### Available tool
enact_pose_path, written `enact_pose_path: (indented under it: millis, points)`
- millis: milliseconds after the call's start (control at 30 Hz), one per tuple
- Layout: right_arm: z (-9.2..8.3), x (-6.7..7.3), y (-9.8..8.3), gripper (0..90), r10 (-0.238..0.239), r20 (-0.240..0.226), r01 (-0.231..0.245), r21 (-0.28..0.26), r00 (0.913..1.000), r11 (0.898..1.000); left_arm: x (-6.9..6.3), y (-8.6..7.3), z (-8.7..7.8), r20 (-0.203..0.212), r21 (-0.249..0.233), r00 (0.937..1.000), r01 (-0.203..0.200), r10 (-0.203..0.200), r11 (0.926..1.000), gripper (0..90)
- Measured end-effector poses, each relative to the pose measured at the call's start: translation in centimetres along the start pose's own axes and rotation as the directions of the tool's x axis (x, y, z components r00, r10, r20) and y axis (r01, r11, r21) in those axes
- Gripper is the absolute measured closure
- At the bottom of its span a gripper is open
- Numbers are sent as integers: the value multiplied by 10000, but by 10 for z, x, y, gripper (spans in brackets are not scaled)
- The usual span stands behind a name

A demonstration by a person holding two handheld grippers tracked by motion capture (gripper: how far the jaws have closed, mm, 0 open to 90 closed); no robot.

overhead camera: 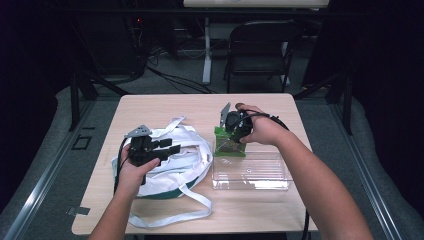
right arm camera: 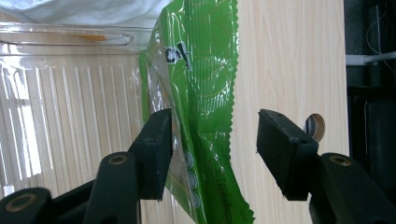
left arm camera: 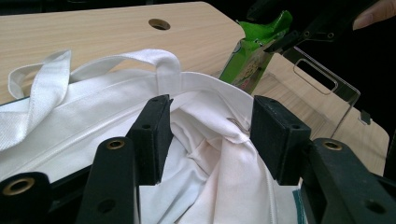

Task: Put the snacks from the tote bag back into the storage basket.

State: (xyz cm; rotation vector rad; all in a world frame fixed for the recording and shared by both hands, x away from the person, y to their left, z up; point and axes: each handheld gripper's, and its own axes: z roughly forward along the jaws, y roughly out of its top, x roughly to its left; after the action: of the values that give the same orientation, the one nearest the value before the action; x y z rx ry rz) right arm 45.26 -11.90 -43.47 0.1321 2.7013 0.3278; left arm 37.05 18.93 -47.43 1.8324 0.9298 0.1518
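A white cloth tote bag [overhead camera: 185, 160] with long straps lies crumpled on the left half of the wooden table [overhead camera: 165, 107]. My left gripper [overhead camera: 169, 146] hovers over it. In the left gripper view this gripper [left arm camera: 210, 121] is open, with the bag's folded mouth [left arm camera: 205, 140] between and beyond its jaws. A green snack packet [overhead camera: 229, 146] stands at the left end of a clear plastic tray [overhead camera: 255, 172]. My right gripper [overhead camera: 233, 129] points down onto the packet. In the right gripper view that gripper [right arm camera: 212, 140] is open, and the packet [right arm camera: 205, 74] hangs between the jaws, close to the left one.
A loose bag strap [overhead camera: 170, 217] trails toward the table's near edge. A cable hole [right arm camera: 315, 126] pierces the tabletop beside the packet. Behind the table stand a dark folding chair [overhead camera: 260, 47] and a white desk leg [overhead camera: 206, 47].
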Motion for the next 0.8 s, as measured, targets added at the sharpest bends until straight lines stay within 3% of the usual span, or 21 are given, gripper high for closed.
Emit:
enact_pose_path:
  millis: [567,800]
  points:
    - [-5,0,-1,444,36,58,-35,-171,10000,9998,2,0,0,-69,-10,10000,58,-58,10000,479]
    - [-13,-1,0,438,247,9,-246,-590,9997,9980,2,-1,-1,-142,-69,9997,173,-174,9998,479]
